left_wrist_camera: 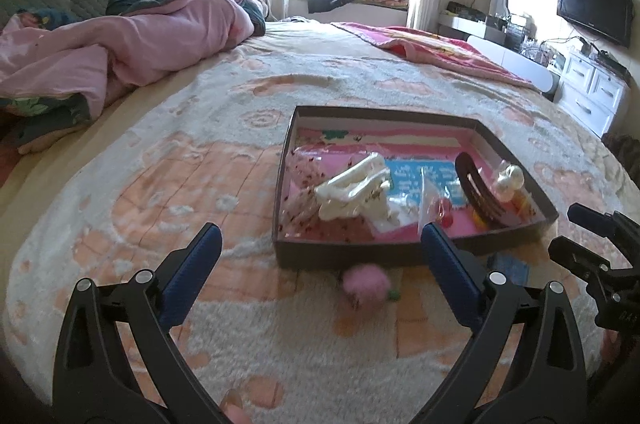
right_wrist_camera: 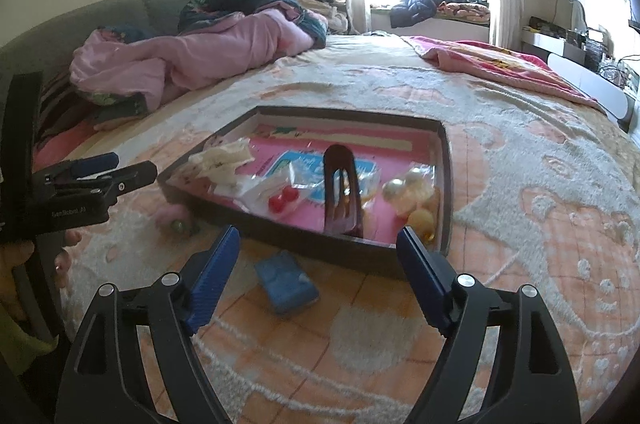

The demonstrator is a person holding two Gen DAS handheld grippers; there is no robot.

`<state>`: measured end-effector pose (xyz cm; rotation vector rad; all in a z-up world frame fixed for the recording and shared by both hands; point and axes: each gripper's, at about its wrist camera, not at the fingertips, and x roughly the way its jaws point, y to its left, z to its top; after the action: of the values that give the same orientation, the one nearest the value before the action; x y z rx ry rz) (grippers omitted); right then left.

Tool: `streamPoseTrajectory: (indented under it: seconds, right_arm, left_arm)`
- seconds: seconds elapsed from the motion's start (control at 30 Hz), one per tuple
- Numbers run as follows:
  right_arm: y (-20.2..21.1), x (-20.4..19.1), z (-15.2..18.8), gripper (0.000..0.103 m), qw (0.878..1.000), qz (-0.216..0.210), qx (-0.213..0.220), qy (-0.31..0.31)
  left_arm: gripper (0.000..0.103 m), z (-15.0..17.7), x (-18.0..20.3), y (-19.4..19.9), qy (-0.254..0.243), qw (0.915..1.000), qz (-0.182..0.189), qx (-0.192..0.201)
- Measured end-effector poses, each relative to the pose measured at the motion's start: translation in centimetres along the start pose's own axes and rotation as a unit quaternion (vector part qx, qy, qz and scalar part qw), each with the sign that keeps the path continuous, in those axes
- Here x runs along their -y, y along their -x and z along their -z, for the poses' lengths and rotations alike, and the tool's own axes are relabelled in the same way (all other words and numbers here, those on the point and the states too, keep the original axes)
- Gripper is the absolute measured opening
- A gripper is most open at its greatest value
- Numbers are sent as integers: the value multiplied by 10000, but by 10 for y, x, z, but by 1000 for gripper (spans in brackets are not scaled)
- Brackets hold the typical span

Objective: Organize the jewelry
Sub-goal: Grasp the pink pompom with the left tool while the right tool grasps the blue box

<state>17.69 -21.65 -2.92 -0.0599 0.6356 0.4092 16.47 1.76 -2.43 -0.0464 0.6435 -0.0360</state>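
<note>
Jewelry lies in the dark tray (left_wrist_camera: 416, 252) on the bed (left_wrist_camera: 200, 183) — white claw clip (left_wrist_camera: 354, 189), brown hair clip (right_wrist_camera: 342, 189). Left tool (left_wrist_camera: 320, 248) and right tool (right_wrist_camera: 318, 250) both spread, empty — pink pompom (left_wrist_camera: 366, 282) and blue box (right_wrist_camera: 286, 286) outside.

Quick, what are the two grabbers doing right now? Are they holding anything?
Left gripper: open, fingers wide apart, holding nothing.
Right gripper: open, holding nothing.

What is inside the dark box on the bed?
Inside the box: a white hair claw, a brown hair clip, pearly baubles, red beads in clear bags. What lies under the bags on the pink lining stays hidden.
</note>
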Motion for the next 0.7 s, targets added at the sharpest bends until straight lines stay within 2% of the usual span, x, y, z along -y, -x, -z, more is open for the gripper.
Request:
streamPoseTrajectory:
  seconds: [0.37, 0.7]
  right_arm:
    - [-12, -19, 17, 78, 9987, -175, -321, 352]
    - [-46, -21, 21, 77, 9958, -189, -736, 511]
  left_arm:
    - [91, 21, 2, -1, -152, 9994, 35, -325]
    - [91, 34, 10, -27, -306, 9972, 214, -651]
